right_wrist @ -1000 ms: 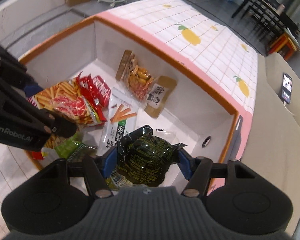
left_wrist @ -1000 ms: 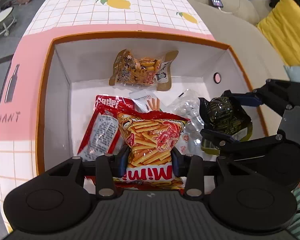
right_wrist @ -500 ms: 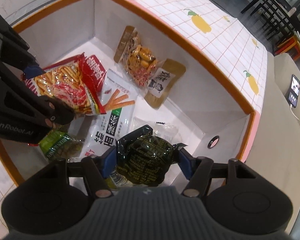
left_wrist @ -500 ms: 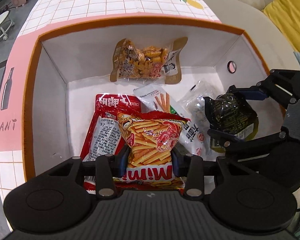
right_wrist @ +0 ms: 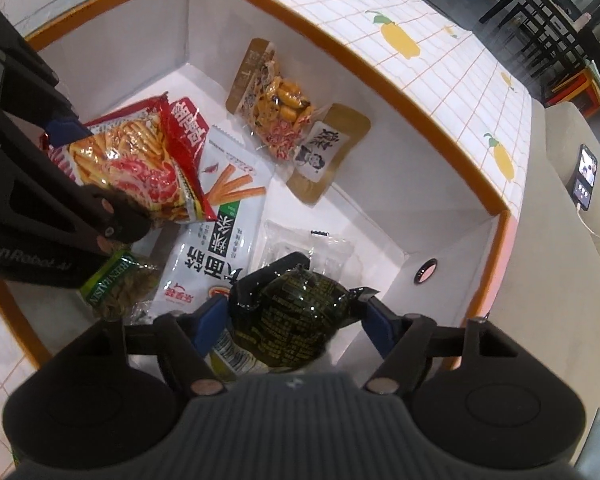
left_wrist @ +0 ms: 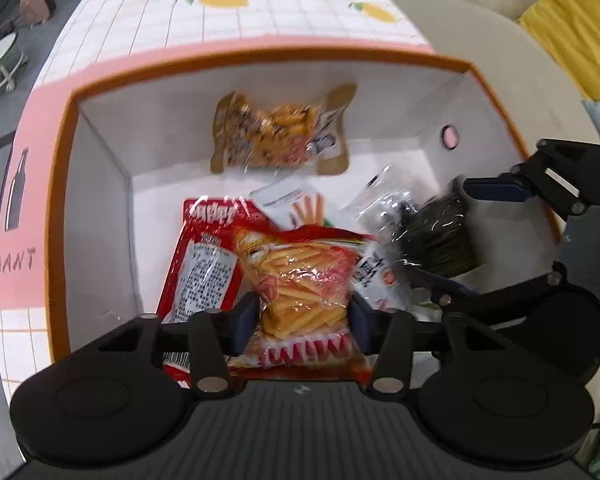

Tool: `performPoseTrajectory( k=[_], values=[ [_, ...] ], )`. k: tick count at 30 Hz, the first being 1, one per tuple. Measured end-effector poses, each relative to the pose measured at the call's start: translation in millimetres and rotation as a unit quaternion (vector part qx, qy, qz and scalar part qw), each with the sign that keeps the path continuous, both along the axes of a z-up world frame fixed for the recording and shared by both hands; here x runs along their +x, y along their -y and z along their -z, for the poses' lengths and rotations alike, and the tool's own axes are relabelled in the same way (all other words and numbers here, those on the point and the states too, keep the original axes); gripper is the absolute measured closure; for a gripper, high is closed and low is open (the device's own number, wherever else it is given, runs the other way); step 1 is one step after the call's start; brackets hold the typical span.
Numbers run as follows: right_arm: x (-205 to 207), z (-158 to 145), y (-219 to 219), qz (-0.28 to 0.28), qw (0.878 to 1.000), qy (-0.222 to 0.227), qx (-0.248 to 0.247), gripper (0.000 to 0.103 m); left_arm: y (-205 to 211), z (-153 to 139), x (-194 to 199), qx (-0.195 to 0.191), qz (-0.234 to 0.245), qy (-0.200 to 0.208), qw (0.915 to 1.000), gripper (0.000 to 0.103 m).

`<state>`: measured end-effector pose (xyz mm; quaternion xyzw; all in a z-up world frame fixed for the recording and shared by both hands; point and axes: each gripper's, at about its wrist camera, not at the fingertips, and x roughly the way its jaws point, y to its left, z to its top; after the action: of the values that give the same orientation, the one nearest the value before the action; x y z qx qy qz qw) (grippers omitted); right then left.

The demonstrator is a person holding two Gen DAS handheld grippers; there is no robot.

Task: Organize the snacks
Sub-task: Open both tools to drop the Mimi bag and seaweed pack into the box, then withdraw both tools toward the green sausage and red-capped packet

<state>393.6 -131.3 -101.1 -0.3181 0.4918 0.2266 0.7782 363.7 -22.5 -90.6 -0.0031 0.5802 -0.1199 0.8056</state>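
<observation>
Left gripper [left_wrist: 304, 314] clamps the orange fries bag [left_wrist: 300, 276] from both sides, held over the near end of the white box [left_wrist: 100, 184]. Right gripper [right_wrist: 296, 320] pinches the dark green packet [right_wrist: 296, 316] above the box's right corner.

On the box floor: a red packet [left_wrist: 204, 260] under the fries bag, a white stick-snack bag [right_wrist: 216, 240], a clear wrapper [right_wrist: 300, 244], a green raisin pack [right_wrist: 116, 284]. A brown nut pouch [right_wrist: 288, 120] lies against the far wall. All crowd beneath both loads.
</observation>
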Motion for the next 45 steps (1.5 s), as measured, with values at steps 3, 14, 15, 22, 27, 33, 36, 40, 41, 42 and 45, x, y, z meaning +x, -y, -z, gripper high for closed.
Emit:
performPoseTrajectory(
  k=[3, 14, 15, 22, 27, 33, 36, 40, 41, 42, 45],
  values=[
    [-2, -11, 3, 0.000, 1.000, 0.007, 0.005, 0.033, 1, -14, -5, 0.007, 0.004, 0.022, 0.9997, 0.027],
    [-22, -68, 20, 0.036, 0.997, 0.054, 0.049, 0.022, -7, -79, -37, -0.003, -0.018, 0.102, 0.9947, 0.027],
    [-26, -74, 22, 0.044, 0.996, 0.058, 0.056, 0.021, -8, -86, -43, -0.007, -0.020, 0.111, 0.9935, 0.027],
    [-74, -124, 46, 0.086, 0.981, 0.113, 0.131, 0.021, -10, -135, -100, -0.027, -0.030, 0.203, 0.9784, 0.027],
    [-130, -149, 66, 0.115, 0.961, 0.153, 0.198, 0.012, -8, -152, -148, -0.049, -0.039, 0.243, 0.9681, 0.027],
    [-208, -147, 82, 0.146, 0.939, 0.210, 0.230, 0.011, -3, -135, -202, -0.094, -0.056, 0.223, 0.9686, 0.028],
    [-246, -135, 91, 0.172, 0.927, 0.220, 0.250, 0.011, -4, -113, -222, -0.122, -0.087, 0.194, 0.9695, 0.030],
    [-283, -110, 92, 0.205, 0.918, 0.241, 0.239, 0.011, -1, -79, -239, -0.139, -0.126, 0.151, 0.9705, 0.034],
    [-289, -103, 92, 0.215, 0.916, 0.245, 0.235, 0.011, 0, -70, -244, -0.133, -0.136, 0.144, 0.9711, 0.035],
    [-296, -96, 93, 0.226, 0.913, 0.250, 0.230, 0.011, 1, -62, -248, -0.130, -0.145, 0.136, 0.9713, 0.035],
    [-309, -74, 98, 0.267, 0.903, 0.244, 0.230, 0.011, 7, -39, -255, -0.136, -0.165, 0.118, 0.9697, 0.035]
  ],
)
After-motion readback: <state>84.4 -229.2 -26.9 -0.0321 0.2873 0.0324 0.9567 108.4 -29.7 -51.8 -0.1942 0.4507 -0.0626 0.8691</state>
